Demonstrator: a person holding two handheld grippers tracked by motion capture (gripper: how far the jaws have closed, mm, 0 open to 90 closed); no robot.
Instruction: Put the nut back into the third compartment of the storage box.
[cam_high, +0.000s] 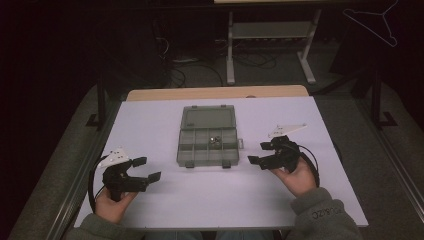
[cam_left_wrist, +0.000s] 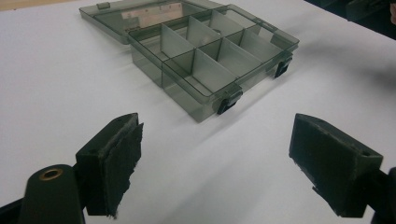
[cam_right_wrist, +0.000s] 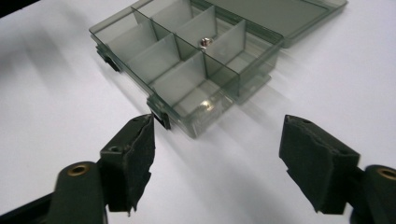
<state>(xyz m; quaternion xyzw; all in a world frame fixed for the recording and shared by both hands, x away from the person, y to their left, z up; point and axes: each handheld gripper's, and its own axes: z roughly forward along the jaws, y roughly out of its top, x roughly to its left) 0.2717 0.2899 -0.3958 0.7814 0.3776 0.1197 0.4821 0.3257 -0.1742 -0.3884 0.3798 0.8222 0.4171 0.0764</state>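
We find the box (cam_high: 208, 142) mid-table (cam_high: 150, 200), lid open (a small metal part (cam_high: 215, 140) inside). Left hand-held gripper (cam_high: 147, 169) and right hand-held gripper (cam_high: 260, 152) flank it, jaws apart, empty.

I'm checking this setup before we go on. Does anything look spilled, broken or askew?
Nothing stands out. The organizer box sits square on the table, lid flat open behind it, dividers upright. A small metal part lies inside one compartment. Both the left gripper and the right gripper are open, holding nothing.
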